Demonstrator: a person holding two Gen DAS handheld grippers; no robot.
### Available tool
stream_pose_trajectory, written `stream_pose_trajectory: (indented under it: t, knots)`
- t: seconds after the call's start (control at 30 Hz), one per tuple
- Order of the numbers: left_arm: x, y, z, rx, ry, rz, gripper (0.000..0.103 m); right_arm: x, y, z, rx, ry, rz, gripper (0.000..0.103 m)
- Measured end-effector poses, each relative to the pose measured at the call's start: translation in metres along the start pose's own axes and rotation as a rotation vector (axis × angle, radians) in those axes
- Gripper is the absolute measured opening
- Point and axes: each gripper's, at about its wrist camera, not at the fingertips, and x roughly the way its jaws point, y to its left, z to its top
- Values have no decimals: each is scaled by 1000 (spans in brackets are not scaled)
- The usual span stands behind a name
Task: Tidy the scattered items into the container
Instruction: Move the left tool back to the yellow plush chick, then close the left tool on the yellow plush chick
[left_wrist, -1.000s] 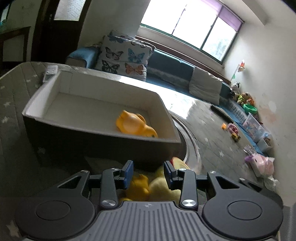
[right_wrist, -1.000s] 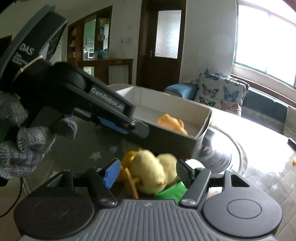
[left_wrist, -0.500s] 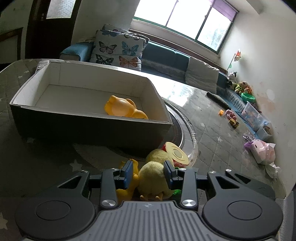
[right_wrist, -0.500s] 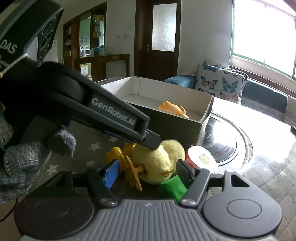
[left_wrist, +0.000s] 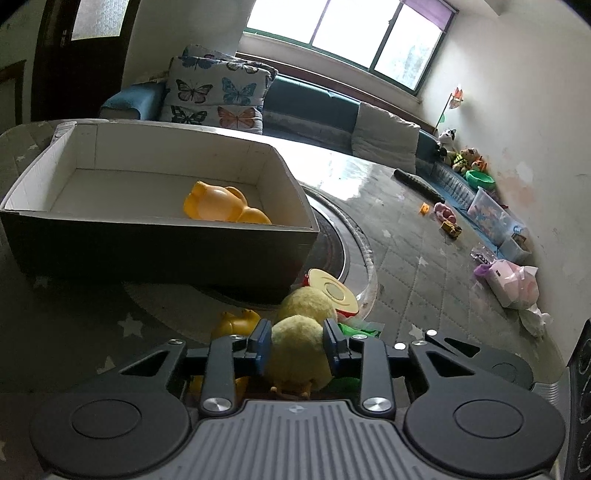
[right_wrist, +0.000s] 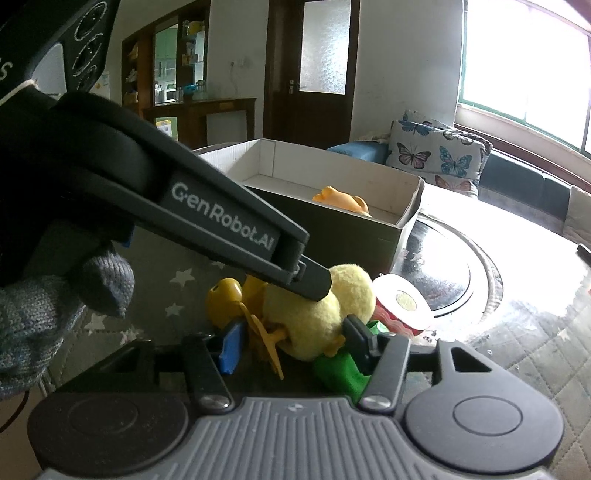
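A yellow plush chick (left_wrist: 299, 343) (right_wrist: 314, 314) lies on the table in front of the open cardboard box (left_wrist: 159, 236) (right_wrist: 332, 221). My left gripper (left_wrist: 297, 347) has both blue pads pressed against the plush body; its finger shows from the side in the right wrist view (right_wrist: 314, 280). My right gripper (right_wrist: 291, 339) is open around the pile, low over it. An orange plastic toy (left_wrist: 221, 205) (right_wrist: 341, 199) lies in the box. An orange duck toy (left_wrist: 236, 321) (right_wrist: 225, 299), a red-and-white roll (left_wrist: 332, 290) (right_wrist: 402, 302) and a green piece (right_wrist: 340, 373) lie beside the chick.
A round glass turntable (right_wrist: 461, 277) lies right of the box on the quilted star-print table cover (left_wrist: 424, 266). A sofa with butterfly cushions (left_wrist: 218, 99) stands behind. Toys and bags (left_wrist: 509, 280) line the far wall.
My left gripper came down over the pile and closed its pads on the plush chick. My right gripper moved closer to the pile and stayed open.
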Motion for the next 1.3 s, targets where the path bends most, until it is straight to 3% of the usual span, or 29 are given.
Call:
stream_pose_trajectory:
  t: [0.47,0.7,0.9,1.3]
  knots:
    - [0,6,0,-33,-1,-32,33,0,1,2,1,-7,-5,57]
    - [-15,5,4,-49,-35,-42,28,-15,10,11,-38,-52,3,50]
    - [-12,10,0,-62,-1,-57,28,-9,10,8,-30,-13,7,53]
    - [-5,7,-9,-28,25,-63,38,-7,13,-4,-53,22,-18,59]
